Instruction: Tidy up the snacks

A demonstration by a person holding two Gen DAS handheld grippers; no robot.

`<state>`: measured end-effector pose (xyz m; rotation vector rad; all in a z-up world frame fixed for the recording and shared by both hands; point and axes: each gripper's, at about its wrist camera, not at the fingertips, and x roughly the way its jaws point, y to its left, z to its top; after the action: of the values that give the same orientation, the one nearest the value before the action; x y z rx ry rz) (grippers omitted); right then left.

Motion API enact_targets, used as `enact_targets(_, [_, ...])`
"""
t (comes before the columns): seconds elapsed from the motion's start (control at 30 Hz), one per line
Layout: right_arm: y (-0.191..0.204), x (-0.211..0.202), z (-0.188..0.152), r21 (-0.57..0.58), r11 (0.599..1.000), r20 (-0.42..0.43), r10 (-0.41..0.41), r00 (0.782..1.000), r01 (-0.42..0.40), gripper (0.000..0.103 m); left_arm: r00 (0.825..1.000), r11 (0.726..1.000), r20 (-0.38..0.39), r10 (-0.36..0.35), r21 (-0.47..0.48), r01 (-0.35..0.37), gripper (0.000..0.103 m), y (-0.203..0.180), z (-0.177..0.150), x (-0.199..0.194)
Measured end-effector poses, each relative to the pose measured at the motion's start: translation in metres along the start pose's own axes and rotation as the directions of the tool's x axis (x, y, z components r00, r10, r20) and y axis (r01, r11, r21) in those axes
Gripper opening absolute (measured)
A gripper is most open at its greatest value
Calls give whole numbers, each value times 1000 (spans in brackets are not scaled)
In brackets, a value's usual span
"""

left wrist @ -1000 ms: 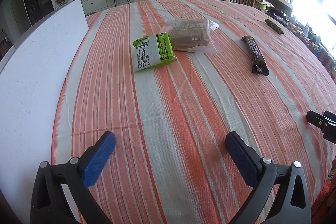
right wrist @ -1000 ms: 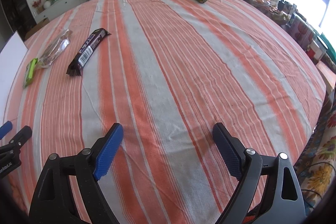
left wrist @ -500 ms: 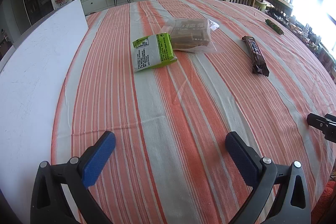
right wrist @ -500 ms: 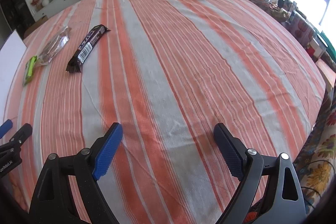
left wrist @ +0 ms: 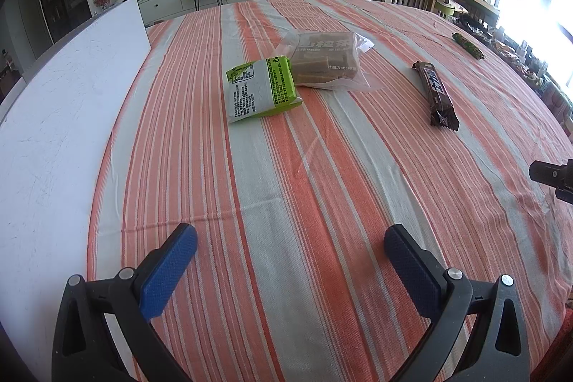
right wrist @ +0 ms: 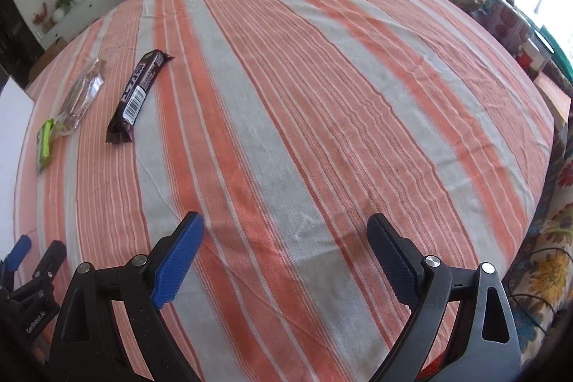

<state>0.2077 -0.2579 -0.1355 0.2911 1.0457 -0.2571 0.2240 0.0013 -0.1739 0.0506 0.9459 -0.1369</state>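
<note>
Your green packet (left wrist: 260, 91) overlaps the clear bag (left wrist: 327, 61) of brown bars mid-cloth; its print is unreadable. The dark bar (left wrist: 435, 93) lies apart. Your left gripper (left wrist: 290, 265) gapes empty; your right gripper (right wrist: 284, 258) has just been widening, empty too.

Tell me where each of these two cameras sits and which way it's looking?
Left wrist: on the left gripper, looking down across the striped tablecloth at the green packet; own open jaws show.
Right wrist: on the right gripper, facing bare cloth; own open jaws show.
Shared: the chocolate bar, and each sees the other gripper.
</note>
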Motion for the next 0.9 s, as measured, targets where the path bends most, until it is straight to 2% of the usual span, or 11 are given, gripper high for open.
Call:
enact_targets(0.1, [-22, 5, 26, 87, 996, 64, -12, 998, 6, 94, 1000, 1000, 0, 0, 0, 0, 103, 0, 1, 0])
enact_targets(0.2, [-42, 29, 53, 165, 986, 64, -46, 997, 35, 96, 1000, 1000, 0, 0, 0, 0, 103, 0, 0, 0])
enact_targets(0.27, [-41, 41, 68, 148, 987, 93, -77, 993, 62, 96, 1000, 1000, 0, 1, 1, -1, 103, 0, 0, 0])
enact_targets(0.37, [-30, 58, 81, 73, 981, 132, -188, 973, 180, 96, 1000, 1000, -1, 1, 0, -1, 103, 0, 1, 0])
enact_targets(0.43, [-31, 61, 82, 58, 986, 157, -162, 974, 154, 97, 1000, 1000, -1, 1, 1, -1, 103, 1, 1, 0])
enact_targets(0.9, [-30, 60, 76, 58, 986, 158, -162, 974, 155, 97, 1000, 1000, -1, 3, 0, -3, 103, 1, 2, 0])
